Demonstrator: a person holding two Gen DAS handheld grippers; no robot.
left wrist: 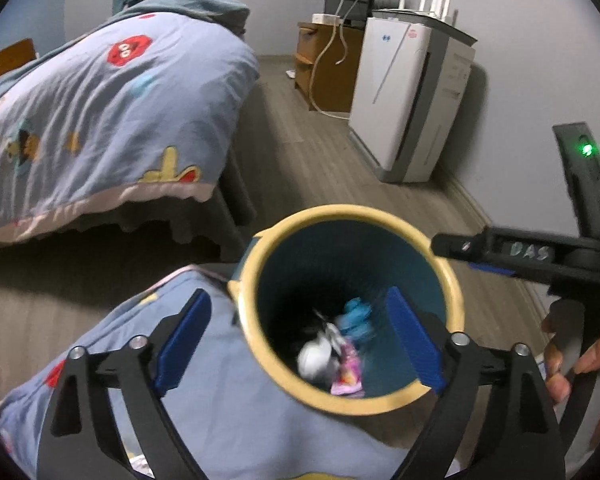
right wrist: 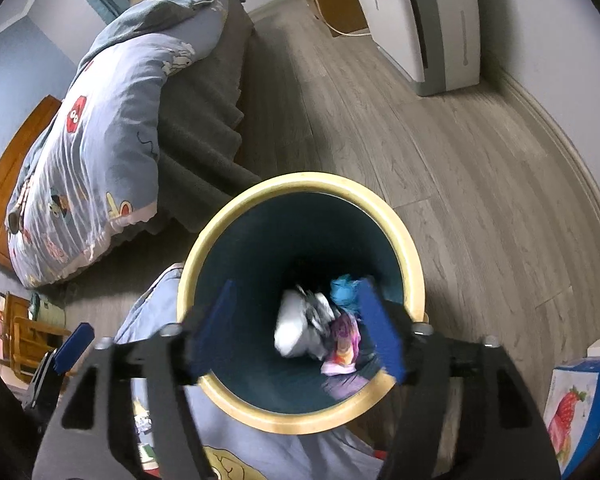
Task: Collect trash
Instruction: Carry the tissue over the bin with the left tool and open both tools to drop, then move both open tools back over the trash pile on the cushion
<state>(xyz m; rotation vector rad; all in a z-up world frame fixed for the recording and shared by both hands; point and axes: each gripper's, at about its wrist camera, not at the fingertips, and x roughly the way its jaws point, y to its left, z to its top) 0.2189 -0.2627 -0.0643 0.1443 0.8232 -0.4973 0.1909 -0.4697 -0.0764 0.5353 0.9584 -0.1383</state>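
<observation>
A round bin with a yellow rim and a dark teal inside stands on the floor by the bed. At its bottom lie a white crumpled wad, a blue scrap and a pink wrapper. My left gripper hangs over the bin's mouth, open, nothing between its blue pads. My right gripper is also above the mouth, open and empty.
A bed with a blue cartoon quilt lies left of the bin. More quilt lies under the bin's near side. A white appliance stands by the wall, a strawberry-print box at lower right. A person's hand shows at the right edge.
</observation>
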